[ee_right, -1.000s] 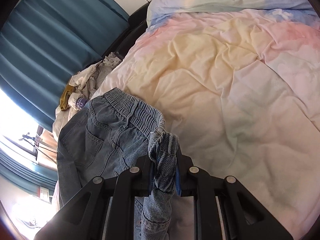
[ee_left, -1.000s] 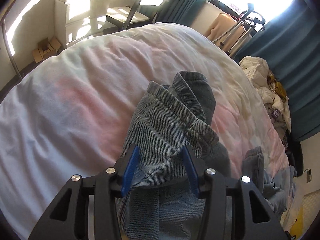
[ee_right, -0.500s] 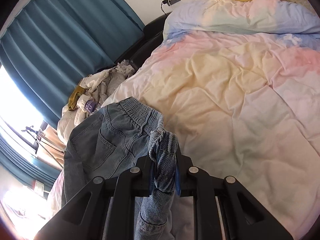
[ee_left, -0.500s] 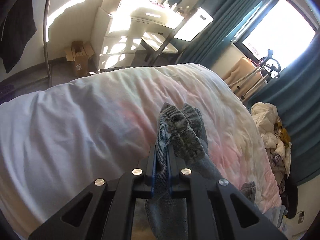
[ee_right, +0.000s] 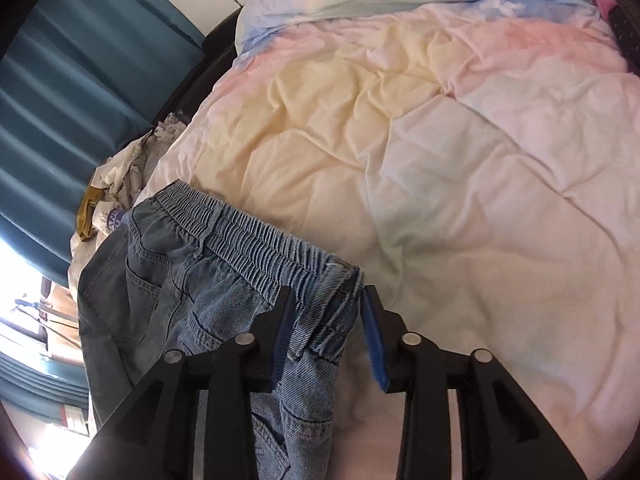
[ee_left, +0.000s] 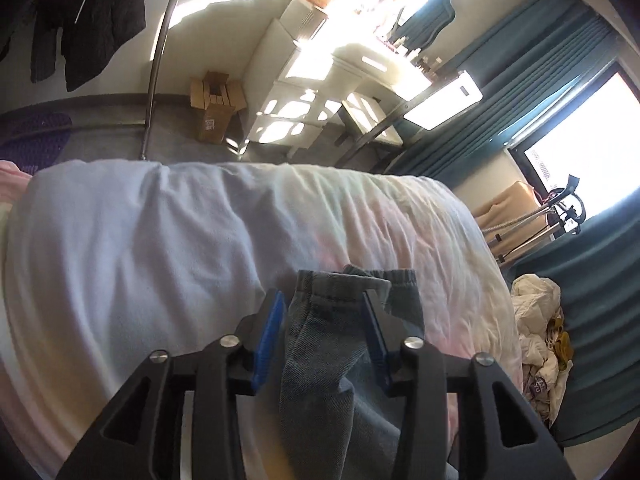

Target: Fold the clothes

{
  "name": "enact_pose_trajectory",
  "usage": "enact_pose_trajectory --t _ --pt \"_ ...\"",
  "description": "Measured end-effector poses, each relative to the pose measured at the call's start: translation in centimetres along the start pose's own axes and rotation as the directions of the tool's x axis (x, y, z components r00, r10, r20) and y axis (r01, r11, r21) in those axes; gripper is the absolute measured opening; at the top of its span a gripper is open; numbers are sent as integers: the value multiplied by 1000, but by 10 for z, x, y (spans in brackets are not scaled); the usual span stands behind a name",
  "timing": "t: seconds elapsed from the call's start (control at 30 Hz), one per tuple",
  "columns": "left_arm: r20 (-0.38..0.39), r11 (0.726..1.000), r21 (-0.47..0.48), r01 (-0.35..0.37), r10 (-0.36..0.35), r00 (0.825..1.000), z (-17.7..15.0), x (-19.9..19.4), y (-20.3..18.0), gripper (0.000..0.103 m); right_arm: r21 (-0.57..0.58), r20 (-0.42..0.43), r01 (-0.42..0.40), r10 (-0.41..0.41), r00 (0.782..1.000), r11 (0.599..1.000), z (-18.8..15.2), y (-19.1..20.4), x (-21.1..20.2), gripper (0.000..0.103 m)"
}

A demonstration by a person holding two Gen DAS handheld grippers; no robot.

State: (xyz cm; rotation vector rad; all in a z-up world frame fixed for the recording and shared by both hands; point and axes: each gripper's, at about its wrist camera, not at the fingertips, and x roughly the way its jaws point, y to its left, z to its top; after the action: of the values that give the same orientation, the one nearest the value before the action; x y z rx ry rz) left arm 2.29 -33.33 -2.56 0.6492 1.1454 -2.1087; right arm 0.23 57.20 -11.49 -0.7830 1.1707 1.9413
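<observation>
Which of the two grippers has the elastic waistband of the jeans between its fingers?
The right gripper: the gathered waistband of the jeans lies between its open fingers. The left gripper straddles plain leg hems instead.

The right gripper [ee_right: 326,322] points down at the bed, and its jaws have just been opening. A corner of the jeans [ee_right: 192,280], by the elastic waistband [ee_right: 248,236], lies between the blue pads [ee_right: 374,340], which do not press it. The jeans rest on the pastel duvet [ee_right: 460,152]. A heap of clothes [ee_right: 120,184] lies beside the teal curtain [ee_right: 68,92].
</observation>
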Motion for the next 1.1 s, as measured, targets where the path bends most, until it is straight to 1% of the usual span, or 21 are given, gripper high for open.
enact_pose_trajectory --t 0.03,0.07,0.17,0.23,0.27,0.33,0.4,0.47,0.53,0.67,0.8,0.83,0.9,0.93,1.0,1.03,1.07,1.1 --pt "27 1000 14 22 -22 999 2 -5 -4 53 -5 28 1 0 1000 1000 -1 3 -8 48" --pt "34 998 36 47 -48 998 2 -8 -11 53 -13 58 0 0 998 1000 -1 7 -16 48" --pt "-6 984 144 101 -101 995 -8 -11 -42 53 -46 148 -4 11 989 999 -4 21 -40 51" --pt "-59 963 224 151 -141 988 -21 -8 -67 53 -86 211 -15 33 977 996 -9 34 -59 62" --pt "-92 948 261 184 -165 982 -29 -5 -81 53 -111 231 -31 57 971 993 -13 42 -66 64" --pt "-189 911 321 258 -205 960 -48 4 -109 53 -179 227 -78 118 967 981 -26 62 -72 64" --pt "-290 871 366 329 -230 929 -68 15 -135 53 -248 204 -126 179 962 960 -42 82 -74 65" --pt "-383 839 398 371 -215 898 -90 31 -158 53 -313 149 -173 229 962 934 -65 101 -70 65" --pt "-457 821 409 399 -194 868 -110 49 -177 53 -361 89 -213 261 961 908 -87 116 -64 65" --pt "-561 817 390 424 -154 813 -148 87 -209 53 -436 -9 -270 297 955 858 -121 140 -50 65" --pt "-593 830 397 392 -94 800 -177 126 -234 53 -496 -52 -296 313 948 816 -140 153 -45 65" --pt "-605 833 391 392 -89 792 -182 136 -238 53 -507 -55 -299 316 947 809 -144 155 -44 65" --pt "-619 833 412 369 -42 785 -196 152 -245 53 -520 -59 -302 319 946 799 -149 160 -41 65" --pt "-619 827 431 361 -20 785 -202 158 -248 53 -526 -61 -304 321 945 795 -151 162 -39 65" --pt "-606 808 472 353 6 795 -211 165 -251 52 -547 -55 -304 329 943 780 -156 168 -36 65" --pt "-598 804 476 356 -1 802 -211 165 -251 50 -558 -52 -304 333 942 772 -158 171 -35 65" --pt "-597 807 465 365 -19 802 -210 164 -250 37 -574 -46 -305 342 939 760 -161 175 -36 65" --pt "-596 810 453 373 -36 802 -209 163 -250 27 -592 -39 -305 352 935 746 -163 179 -37 65"
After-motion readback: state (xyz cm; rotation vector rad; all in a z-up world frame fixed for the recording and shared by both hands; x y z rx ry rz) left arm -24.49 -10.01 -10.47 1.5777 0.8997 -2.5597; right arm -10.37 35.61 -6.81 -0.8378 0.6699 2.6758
